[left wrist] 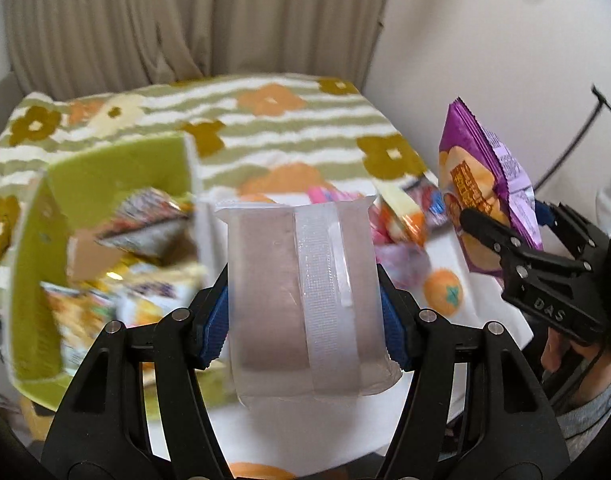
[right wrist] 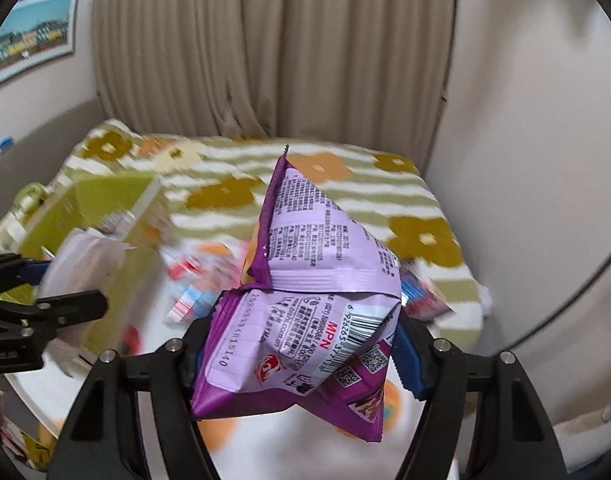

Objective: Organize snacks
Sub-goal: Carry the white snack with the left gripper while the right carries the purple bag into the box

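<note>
A clear pack [left wrist: 305, 296] is held across its middle by the left tongs [left wrist: 305, 320]; the purple bag [right wrist: 301, 344], light and crushable, is pinched low by the right tongs [right wrist: 301, 360]. Beyond, more snacks [left wrist: 401, 216] are left beside the green box [left wrist: 33, 248].

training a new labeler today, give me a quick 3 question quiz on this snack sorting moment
1. True or false: the right gripper is shut on the purple snack bag.
2. What does the left gripper hold? A) an orange B) a clear wrapped brown snack pack C) nothing
3. Fill in: the green box already holds several ___.

Key: 1 true; 2 B; 3 snack packets
</note>
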{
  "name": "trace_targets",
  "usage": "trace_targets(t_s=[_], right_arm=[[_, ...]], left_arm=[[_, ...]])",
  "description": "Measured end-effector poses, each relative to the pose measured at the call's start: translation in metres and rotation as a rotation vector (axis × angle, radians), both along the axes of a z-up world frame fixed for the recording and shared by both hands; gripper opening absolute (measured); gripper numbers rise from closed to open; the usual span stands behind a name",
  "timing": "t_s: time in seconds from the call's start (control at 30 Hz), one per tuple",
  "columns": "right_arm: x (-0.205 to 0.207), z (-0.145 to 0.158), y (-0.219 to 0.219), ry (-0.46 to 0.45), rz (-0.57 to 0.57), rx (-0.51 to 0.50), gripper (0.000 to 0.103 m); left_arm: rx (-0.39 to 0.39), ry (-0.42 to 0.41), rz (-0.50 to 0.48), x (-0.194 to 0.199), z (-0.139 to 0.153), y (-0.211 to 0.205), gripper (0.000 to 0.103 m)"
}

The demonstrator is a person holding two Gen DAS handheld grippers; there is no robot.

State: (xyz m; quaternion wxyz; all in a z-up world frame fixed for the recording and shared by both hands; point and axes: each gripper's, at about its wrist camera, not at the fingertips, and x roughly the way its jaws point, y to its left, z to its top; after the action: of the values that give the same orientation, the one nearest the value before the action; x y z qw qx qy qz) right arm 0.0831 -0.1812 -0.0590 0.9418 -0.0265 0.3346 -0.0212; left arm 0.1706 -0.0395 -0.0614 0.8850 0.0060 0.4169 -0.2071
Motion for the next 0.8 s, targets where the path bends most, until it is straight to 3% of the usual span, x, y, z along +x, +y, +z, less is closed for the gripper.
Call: trace_targets(t_s=[0.13,0.27,0.47,0.73,0.8], right_arm=[[0.024,0.02,0.049,-0.037,0.088,0.04,0.067],[0.051,0.025,0.092,-0.039,0.162,0.081,0.067],[0.089,0.011,0.157,0.001,0.234,0.114,0.067],[0.122,-0.017,0.201,0.081,0.245,0.122,0.067],[0.127,-0.023,0.207,0.097,0.234,0.123,0.067]], left_arm=[[0.028,-0.043,0.06,0.018,0.019,0.046,0.06],[0.058,-0.038,0.115,0.049,0.02,0.094,0.06],[0.093,0.012,0.163,0.096,-0.002,0.153,0.06],[0.146,0.085,0.143,0.142,-0.037,0.181,0.06],[0.162,0.085,0.143,0.148,-0.043,0.185,0.065]])
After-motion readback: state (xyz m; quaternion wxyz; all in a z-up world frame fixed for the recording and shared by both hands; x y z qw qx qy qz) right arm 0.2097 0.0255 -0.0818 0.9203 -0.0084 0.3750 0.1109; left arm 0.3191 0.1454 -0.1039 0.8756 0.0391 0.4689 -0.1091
